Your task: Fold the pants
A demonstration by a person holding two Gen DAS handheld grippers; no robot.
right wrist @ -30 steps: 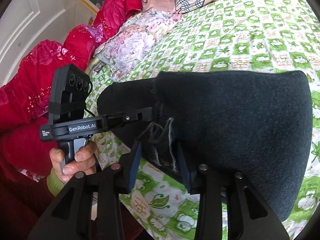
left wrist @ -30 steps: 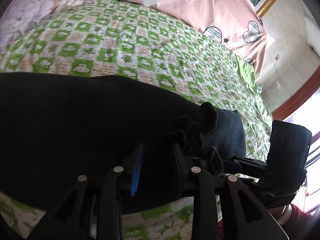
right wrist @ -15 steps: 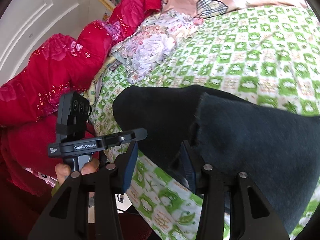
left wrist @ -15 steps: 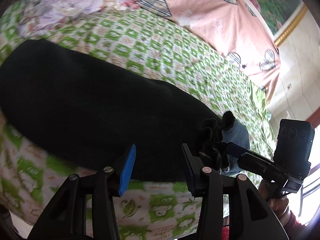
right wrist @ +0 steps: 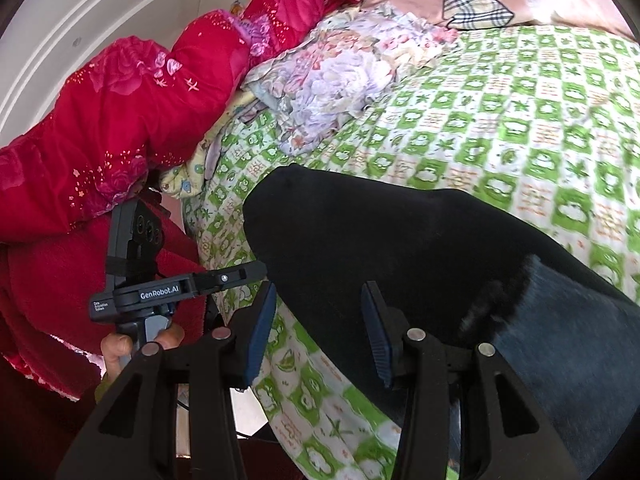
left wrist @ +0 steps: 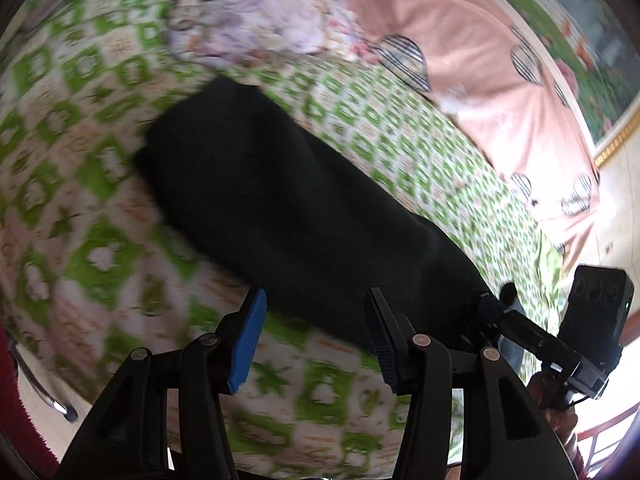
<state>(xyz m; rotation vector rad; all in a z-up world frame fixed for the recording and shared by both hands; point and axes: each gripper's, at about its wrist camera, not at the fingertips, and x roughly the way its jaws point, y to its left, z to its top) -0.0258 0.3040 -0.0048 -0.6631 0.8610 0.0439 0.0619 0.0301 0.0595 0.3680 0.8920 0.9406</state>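
The dark pants lie folded into a long band across the green checked bedsheet. My left gripper hovers at their near edge. Its jaws are opening, and the blue pads touch no cloth. In the right wrist view the pants show a lighter, fuzzy inner side at the right. My right gripper stands open over the near edge; cloth lies under the gap, and the left pad is apart from it. Each gripper shows in the other's view: the right gripper and the left gripper.
A floral pillow and a pink heart-print quilt lie at the head of the bed. A red quilt is heaped at the left side. The bed's near edge drops off just below both grippers. A hand holds the left gripper's handle.
Both grippers let go of the pants' edge and drew back toward the bed's edge. The left jaws widened and the left view swung and rolled. The pants now lie flat.
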